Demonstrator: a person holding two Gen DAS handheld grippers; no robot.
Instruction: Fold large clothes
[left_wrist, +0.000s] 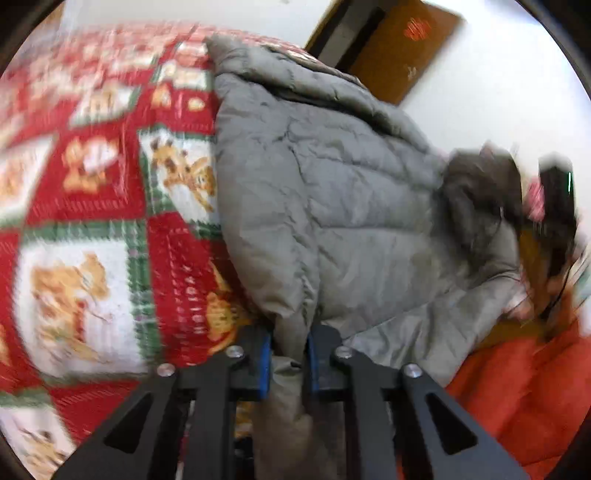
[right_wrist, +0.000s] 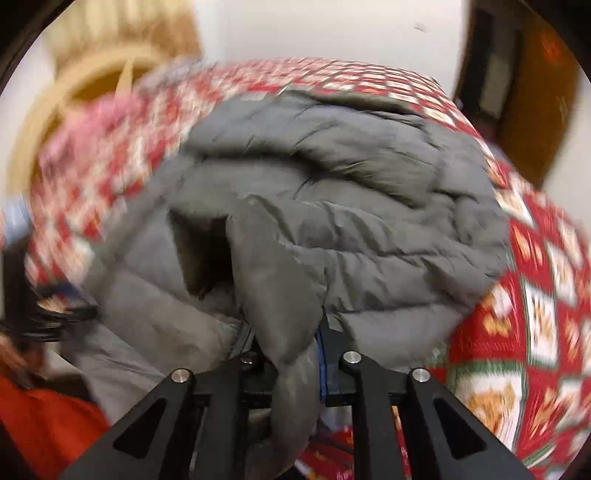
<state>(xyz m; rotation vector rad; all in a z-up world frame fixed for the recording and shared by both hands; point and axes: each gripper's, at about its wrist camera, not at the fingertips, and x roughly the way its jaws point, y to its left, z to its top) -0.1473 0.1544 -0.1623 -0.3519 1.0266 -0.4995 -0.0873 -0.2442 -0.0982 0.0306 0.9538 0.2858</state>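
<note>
Jaws of both my left gripper (left_wrist: 289, 363) and right gripper (right_wrist: 286, 363) are clamped on folds of the grey puffer jacket (left_wrist: 332, 192), which lies on the patterned quilt (left_wrist: 92, 206). Slick padded fabric may slip free when lifted.

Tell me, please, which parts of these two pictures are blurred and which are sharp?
Left wrist view: quilt smeared, grey jacket sharper, far right edge streaked. Right wrist view: quilt and basket heavily blurred, jacket softer; black fingers crisp. Both bend at the rim.

Jacket (left_wrist: 332, 192) on quilt (left_wrist: 92, 206), cushion (left_wrist: 517, 387) beside it
</note>
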